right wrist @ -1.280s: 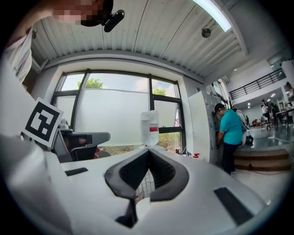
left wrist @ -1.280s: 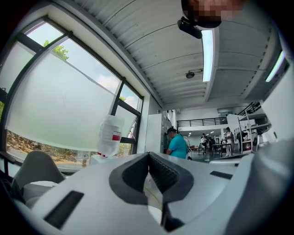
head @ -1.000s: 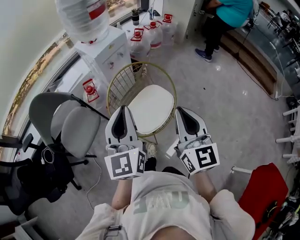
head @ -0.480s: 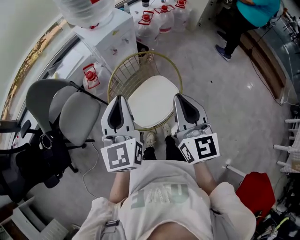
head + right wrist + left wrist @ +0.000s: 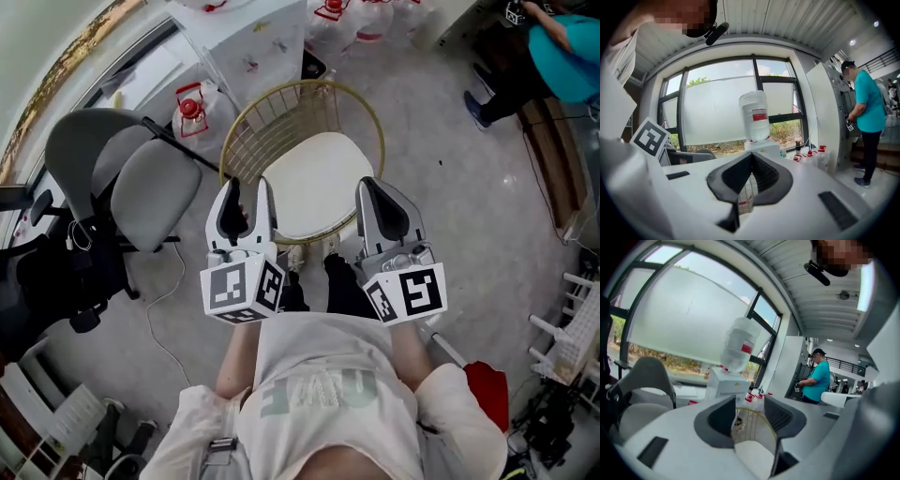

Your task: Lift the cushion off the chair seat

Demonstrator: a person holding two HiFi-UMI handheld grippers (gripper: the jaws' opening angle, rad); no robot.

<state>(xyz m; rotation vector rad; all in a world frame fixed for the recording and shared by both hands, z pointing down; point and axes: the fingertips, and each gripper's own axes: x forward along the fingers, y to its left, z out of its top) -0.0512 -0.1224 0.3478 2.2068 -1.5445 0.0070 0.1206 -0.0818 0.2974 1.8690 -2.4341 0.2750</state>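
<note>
Cushion [image 5: 314,183]: white, rounded, lying flat on the seat of the gold wire chair [image 5: 281,105], at 12 o'clock from the wearer. Not lifted yet. Its near edge is part-covered in head view. The L corner, approx 8 o'clock, sits under the left gripper [image 5: 248,187]. The R corner, approx 4 o'clock, sits under the right gripper [image 5: 370,192]. Can't tell from above whether either one touches it. Chair legs & seat front are hidden behind the grippers & the wearer's legs [image 5: 342,286].

Left gripper view: left gripper [image 5: 750,401] jaws apart & opening. The cushion [image 5: 750,455] & wire back [image 5: 757,423] show thru the gap further on, w/ the pads on neither. Nothing held.

Right gripper view: right gripper [image 5: 751,155] tips meet, so it's closed & empty. Only a scrap of wire grid shows thru the slot below the tips; no cushion visible there.

Further out, head view:
- Grey office chair [image 5: 141,187] at 9 o'clock of the gold chair, just beside it.
- White water dispenser [image 5: 726,383] at 11 o'clock w/ an upturned bottle [image 5: 739,345]. It is cut off by the top edge in head view.
- Red-capped jugs [image 5: 190,105] on the floor [image 5: 450,216] by it.
- Person [image 5: 562,56] in a teal top at 2 o'clock, well apart, cut off by the frame corner.
</note>
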